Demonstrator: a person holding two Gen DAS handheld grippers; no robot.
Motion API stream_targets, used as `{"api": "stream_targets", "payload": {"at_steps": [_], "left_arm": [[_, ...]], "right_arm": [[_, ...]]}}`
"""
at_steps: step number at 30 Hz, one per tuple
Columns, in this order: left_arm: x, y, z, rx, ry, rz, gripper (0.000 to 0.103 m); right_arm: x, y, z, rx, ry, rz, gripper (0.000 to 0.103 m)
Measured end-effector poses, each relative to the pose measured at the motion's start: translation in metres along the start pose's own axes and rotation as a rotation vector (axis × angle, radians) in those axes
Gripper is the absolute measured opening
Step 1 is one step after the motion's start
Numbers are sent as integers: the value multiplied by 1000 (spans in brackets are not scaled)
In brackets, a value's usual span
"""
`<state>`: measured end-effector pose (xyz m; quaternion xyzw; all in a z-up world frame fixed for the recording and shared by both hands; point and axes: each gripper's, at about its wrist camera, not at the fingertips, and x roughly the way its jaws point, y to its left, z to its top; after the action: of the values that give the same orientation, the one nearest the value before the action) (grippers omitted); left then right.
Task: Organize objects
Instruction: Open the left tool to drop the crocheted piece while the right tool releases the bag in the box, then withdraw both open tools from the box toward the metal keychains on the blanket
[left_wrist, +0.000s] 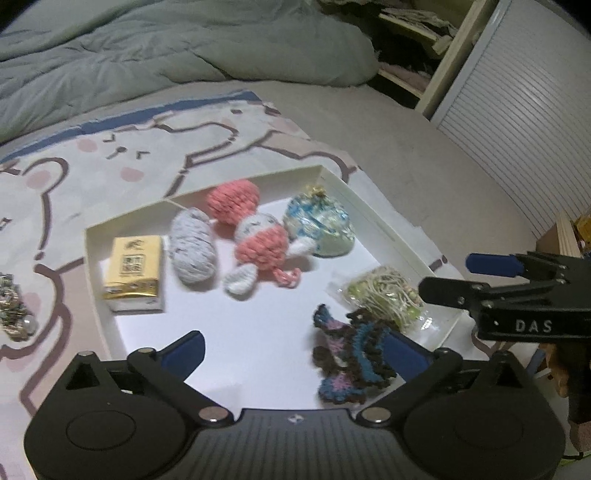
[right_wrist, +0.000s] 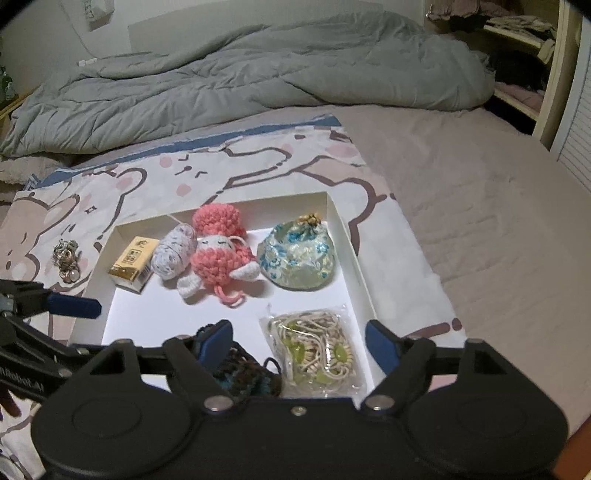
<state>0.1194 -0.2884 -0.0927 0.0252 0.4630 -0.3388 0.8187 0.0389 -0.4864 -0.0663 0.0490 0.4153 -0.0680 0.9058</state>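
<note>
**Currently: both jaws open over the filled box**

Presently the box (left_wrist: 373, 206) holds six items, and both grippers stand above its near edge with nothing between the pads. No earlier view is at hand, so only the present layout is stated.

1. Left gripper (left_wrist: 295, 354): jaws spread wide, empty. The coaster (left_wrist: 347, 354), a flat crochet piece in blue, pink and brown with a scalloped rim, lies against the inner side of the right pad; the pad does not press on it. Judged: it has been set down here, near the front, because it is thin and lies flat.
2. Right gripper (right_wrist: 299, 345): jaws open, empty. The packet (right_wrist: 317, 354), clear crinkled film over cream cord and green beads, lies between and just beyond the fingers.
3. Farther ahead of the jaws, in a row along the back wall: a tissue pack (left_wrist: 135, 273), boxy and glossy; a yarn ball (left_wrist: 192, 249), oval and speckled grey; a doll (left_wrist: 255, 236), soft pink and white crochet; a pouch (left_wrist: 319, 225), domed brocade, gathered at the top.
4. Outside the box, left of the left jaws, a keychain (left_wrist: 16, 314) of metal trinkets rests on the printed mat (left_wrist: 129, 147). Judged: it remains to be stowed.

The bed (right_wrist: 480, 184) carries everything; a grey quilt (right_wrist: 221, 85) lies bunched beyond.
</note>
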Motion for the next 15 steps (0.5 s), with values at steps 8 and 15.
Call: {"api": "stream_targets", "payload": {"at_steps": [8, 15], "left_arm": [[-27, 20, -2, -19, -51, 35, 103], [-49, 37, -3, -34, -93, 69, 103]], "right_arm": [[-15, 16, 4, -12, -56, -14, 103], [-18, 36, 8, -30, -67, -7, 103]]}}
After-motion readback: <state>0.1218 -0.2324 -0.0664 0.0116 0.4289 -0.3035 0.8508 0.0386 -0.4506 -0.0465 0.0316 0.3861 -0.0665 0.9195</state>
